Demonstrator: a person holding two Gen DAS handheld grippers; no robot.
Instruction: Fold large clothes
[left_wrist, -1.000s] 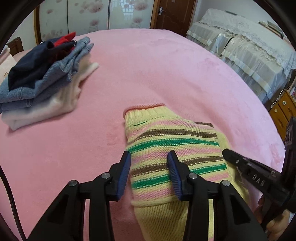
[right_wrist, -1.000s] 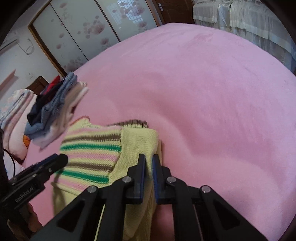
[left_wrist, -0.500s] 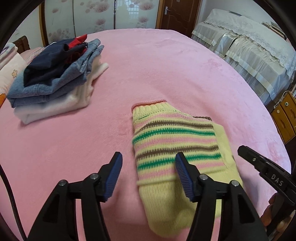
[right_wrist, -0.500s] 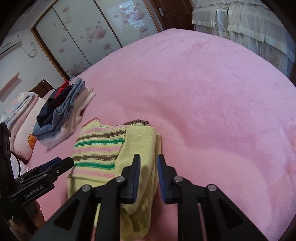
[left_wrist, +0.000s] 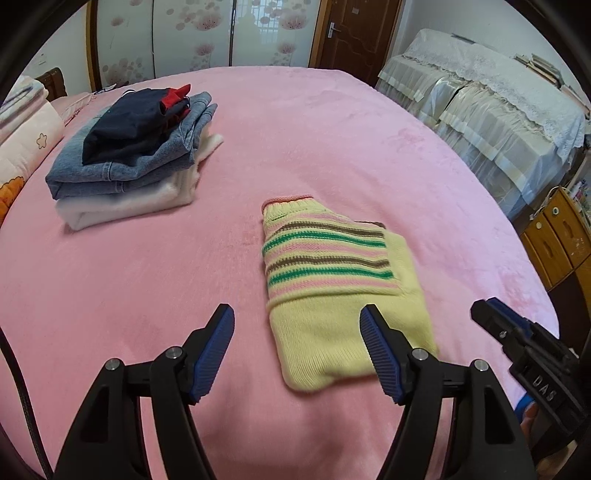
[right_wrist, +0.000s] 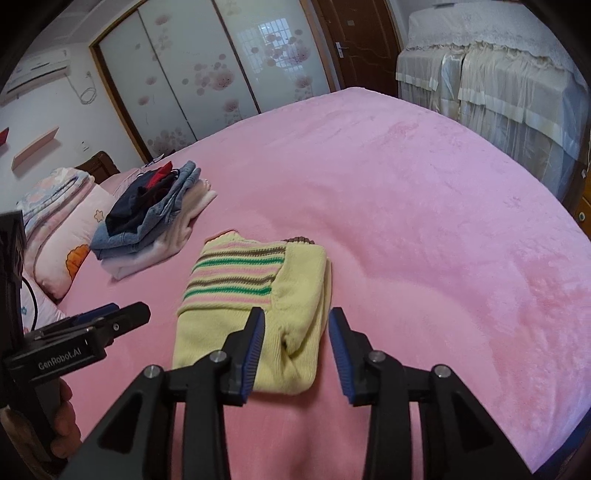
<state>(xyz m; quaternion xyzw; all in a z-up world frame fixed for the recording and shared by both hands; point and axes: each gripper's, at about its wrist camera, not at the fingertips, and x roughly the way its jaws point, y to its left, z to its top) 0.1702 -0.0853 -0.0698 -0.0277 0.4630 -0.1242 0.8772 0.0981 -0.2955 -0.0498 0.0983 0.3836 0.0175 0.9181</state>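
A folded yellow sweater (left_wrist: 332, 280) (right_wrist: 255, 295) with pink, green and brown stripes lies flat on the pink bed cover (left_wrist: 314, 122) (right_wrist: 424, 221). My left gripper (left_wrist: 299, 350) hovers above its near edge, jaws opening, with nothing pressed between the blue pads. My right gripper (right_wrist: 295, 347) hangs over the sweater's near right corner, jaws also opening, clear of the cloth. Each gripper shows in the other's view: the right gripper (left_wrist: 517, 343) at the right edge, the left gripper (right_wrist: 92, 328) at the left with a hand on it.
A stack of folded clothes (left_wrist: 136, 155) (right_wrist: 151, 221), dark garment and jeans over white, sits at the back left of the bed. Pillows (right_wrist: 62, 229) lie further left. A covered cabinet (left_wrist: 498, 110) and wooden drawers (left_wrist: 557, 236) stand to the right.
Both grippers have let go of the sweater, opened wider and pulled back and up. The sweater now lies free and folded on the bed.
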